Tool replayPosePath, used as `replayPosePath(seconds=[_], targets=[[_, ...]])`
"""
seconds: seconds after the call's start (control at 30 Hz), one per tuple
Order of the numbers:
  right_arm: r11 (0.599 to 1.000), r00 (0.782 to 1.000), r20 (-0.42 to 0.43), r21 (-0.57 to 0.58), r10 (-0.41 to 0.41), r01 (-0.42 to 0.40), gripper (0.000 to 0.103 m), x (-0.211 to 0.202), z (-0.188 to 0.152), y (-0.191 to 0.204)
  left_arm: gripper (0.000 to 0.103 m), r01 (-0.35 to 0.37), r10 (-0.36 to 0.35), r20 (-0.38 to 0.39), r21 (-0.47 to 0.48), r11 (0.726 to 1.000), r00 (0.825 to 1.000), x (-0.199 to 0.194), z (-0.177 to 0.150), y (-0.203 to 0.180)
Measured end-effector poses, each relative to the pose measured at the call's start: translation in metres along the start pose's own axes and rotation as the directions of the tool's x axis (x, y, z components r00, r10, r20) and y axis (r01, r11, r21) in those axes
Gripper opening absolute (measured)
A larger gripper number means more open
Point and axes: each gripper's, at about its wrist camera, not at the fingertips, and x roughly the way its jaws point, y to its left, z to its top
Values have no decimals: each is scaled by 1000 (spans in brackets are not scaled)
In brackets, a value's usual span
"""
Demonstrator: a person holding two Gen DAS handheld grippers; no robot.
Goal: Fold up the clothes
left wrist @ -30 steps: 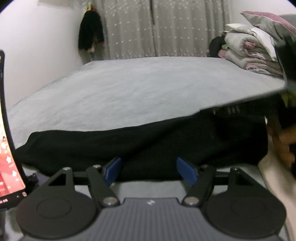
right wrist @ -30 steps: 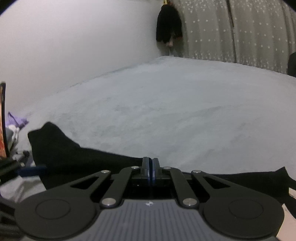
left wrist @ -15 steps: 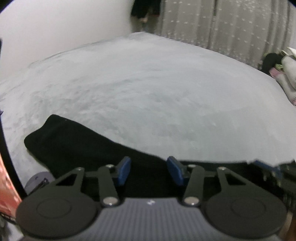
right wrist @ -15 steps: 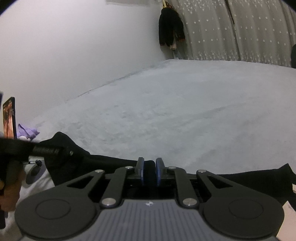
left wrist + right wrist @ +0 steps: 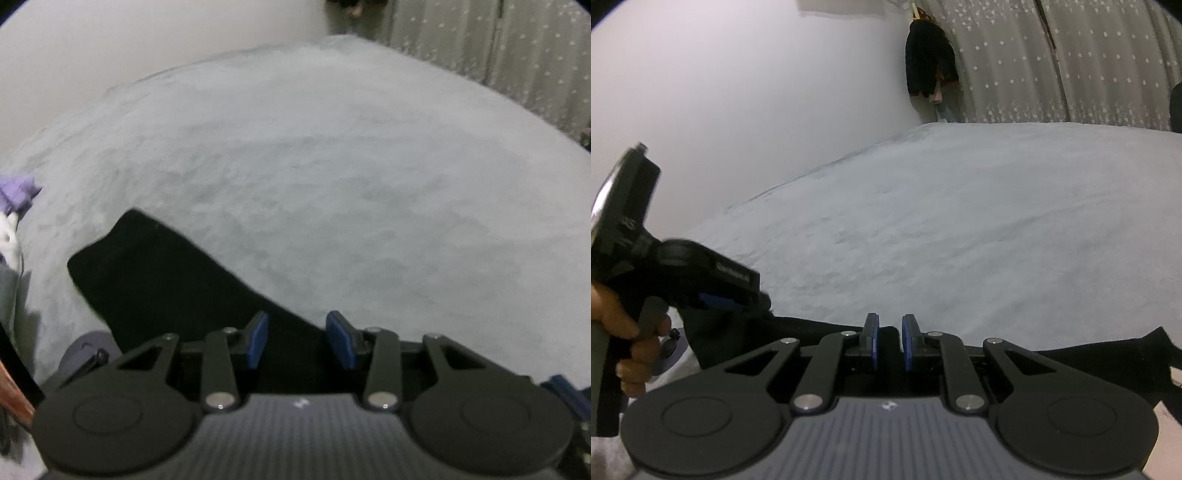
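Opened a little since a second ago: right gripper [image 5: 889, 341], earlier shut, pads now parted over black garment [image 5: 166, 291] lying along bed [image 5: 351, 184] near edge. Left gripper [image 5: 297, 341] spread wide above same cloth. Hand [image 5: 626, 332] clasping left handle, visible only from right camera.

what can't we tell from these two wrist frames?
- Garment type and full outline: near edge sits behind the claw bodies in both views.
- Left claw: open over the cloth, but contact can't be judged; frame is blurred.
- Right claw: slightly open; whether cloth lies between the pads is unclear, black on black.
- Purple item: cut off by the left view's edge.
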Motion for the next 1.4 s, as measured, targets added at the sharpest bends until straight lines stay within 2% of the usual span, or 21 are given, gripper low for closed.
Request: replayPosePath(seconds=[0.03, 0.07, 0.1, 0.2, 0.3, 0.33, 0.37, 0.4, 0.53, 0.67, 0.77, 0.83, 0.9, 0.93, 1.03, 1.13, 1.3, 1.4], targets=[[1000, 1000, 0, -7, -8, 8, 17, 0, 0, 1, 28, -14, 14, 5, -2, 1000, 1000, 2, 0, 0], [1000, 1000, -5, -17, -14, 14, 22, 1, 0, 2, 26, -24, 25, 13, -5, 1000, 1000, 3, 0, 0], [999, 1000, -9, -27, -21, 20, 28, 2, 0, 3, 20, -31, 31, 20, -9, 999, 999, 3, 0, 0], [998, 999, -34, -55, -33, 31, 32, 6, -2, 6, 6, -36, 36, 41, -19, 999, 999, 4, -1, 1], [995, 996, -74, -86, -53, 47, 32, 15, -5, 11, 5, -23, 26, 80, -37, 999, 996, 3, -4, 2], [994, 995, -76, -99, -57, 50, 31, 16, -6, 13, 5, -8, 13, 106, -49, 999, 994, 0, -5, 2], [992, 995, -78, -112, -62, 53, 13, 17, -7, 15, 4, 9, 0, 142, -60, 998, 990, -3, -6, 4], [992, 996, -75, -117, -52, 43, 7, 17, -6, 16, 4, 27, -14, 179, -70, 997, 984, -6, -7, 6], [990, 997, -30, -125, -67, 62, 7, 13, -6, 19, 4, 68, -42, 270, -89, 994, 962, -10, -6, 11], [990, 995, -50, -113, -88, 82, 7, 18, -8, 18, 6, 98, -75, 265, -74, 992, 961, 7, -4, 10], [990, 994, -58, -113, -92, 85, 9, 20, -7, 18, 17, 110, -88, 264, -72, 991, 960, 19, -7, 13], [992, 995, -59, -96, -86, 80, 16, 19, -5, 16, 45, 112, -88, 276, -73, 991, 957, 17, -10, 15], [994, 995, -52, -72, -84, 80, 31, 15, -2, 12, 52, 94, -74, 314, -48, 994, 946, 8, -14, 10], [995, 995, -48, -60, -82, 79, 32, 12, -2, 12, 56, 86, -72, 335, -27, 996, 939, 2, -16, 7], [997, 995, -57, -17, -82, 82, 33, -1, 5, 5, 63, 97, -111, 367, 55, 994, 924, -18, -24, -5], [995, 992, -83, 20, -93, 95, 34, -14, 16, 2, 66, 104, -151, 362, 145, 984, 920, -32, -33, -18], [992, 975, -185, -33, -123, 119, 34, -16, 18, 2, 66, 128, -206, 302, 257, 958, 931, -36, -54, -34], [993, 964, -240, -58, -116, 105, 30, -9, 11, 2, 66, 106, -194, 272, 308, 945, 943, -26, -68, -39]])
